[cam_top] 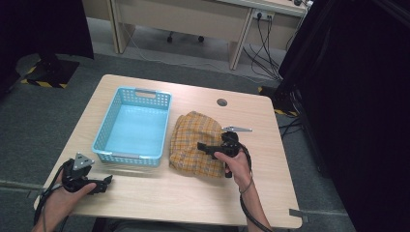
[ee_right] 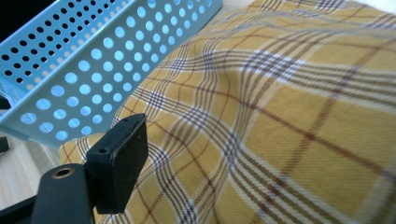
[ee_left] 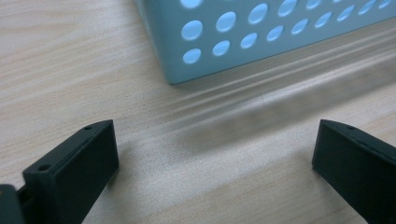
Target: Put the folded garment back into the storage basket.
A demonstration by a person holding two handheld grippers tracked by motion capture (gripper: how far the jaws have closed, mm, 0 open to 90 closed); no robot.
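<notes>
While the left gripper [cam_top: 107, 181] rests low on the desk [cam_top: 159, 191], its fingers [ee_left: 77, 161] are spread. The right gripper [cam_top: 202, 146] lies level over the plaid cloth [cam_top: 193, 140]; whether its fingers pinch it is unclear.

High view looks down over the whole table [cam_top: 159, 193] from the person's side, while the left gripper view skims close to the blue basket [ee_left: 261, 37] corner and the right gripper view hugs the plaid cloth [ee_right: 289, 140], basket upper left.
</notes>
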